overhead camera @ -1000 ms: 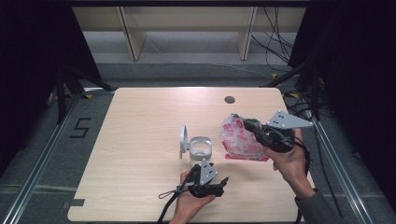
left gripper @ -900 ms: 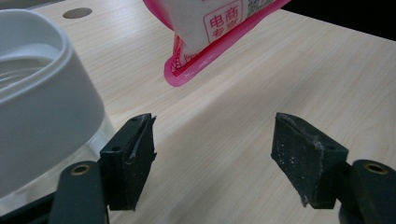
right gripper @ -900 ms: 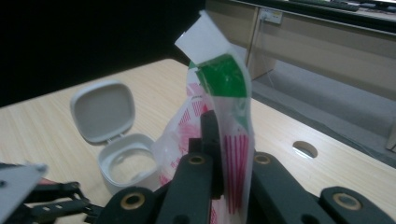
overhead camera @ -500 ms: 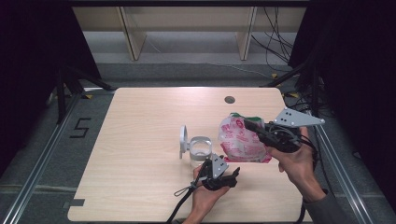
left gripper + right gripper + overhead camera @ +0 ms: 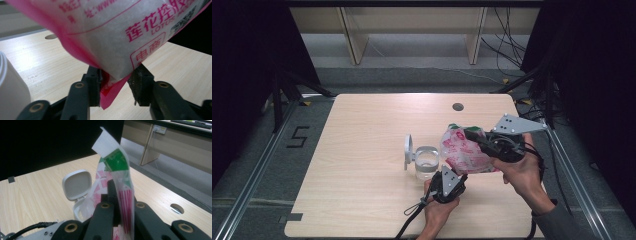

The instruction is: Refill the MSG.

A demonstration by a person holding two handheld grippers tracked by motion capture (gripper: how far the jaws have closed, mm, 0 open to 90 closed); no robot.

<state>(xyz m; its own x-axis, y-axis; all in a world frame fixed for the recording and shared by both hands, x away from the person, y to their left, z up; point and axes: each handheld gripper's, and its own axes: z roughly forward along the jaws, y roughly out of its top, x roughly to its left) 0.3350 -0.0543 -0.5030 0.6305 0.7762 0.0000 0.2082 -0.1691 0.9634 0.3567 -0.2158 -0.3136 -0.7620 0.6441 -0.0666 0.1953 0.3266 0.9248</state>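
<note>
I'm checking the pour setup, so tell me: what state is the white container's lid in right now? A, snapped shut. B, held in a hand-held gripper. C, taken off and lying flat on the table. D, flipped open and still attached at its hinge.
D: in the right gripper view the lid stands flipped up behind the white container, still joined at its rim, with the container's mouth uncovered in the high view.

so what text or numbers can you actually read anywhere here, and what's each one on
"莲花控股" in pink, on the pink and white bag
"LOTUS" just under it; the rest of that line is cut off
"电商" in a pink box near the bag's lower edge
"www" at the bag's top edge; the print around it is cut off and unreadable
Small code square beside it: too blurred to read
"5" on the floor left of the table
</note>
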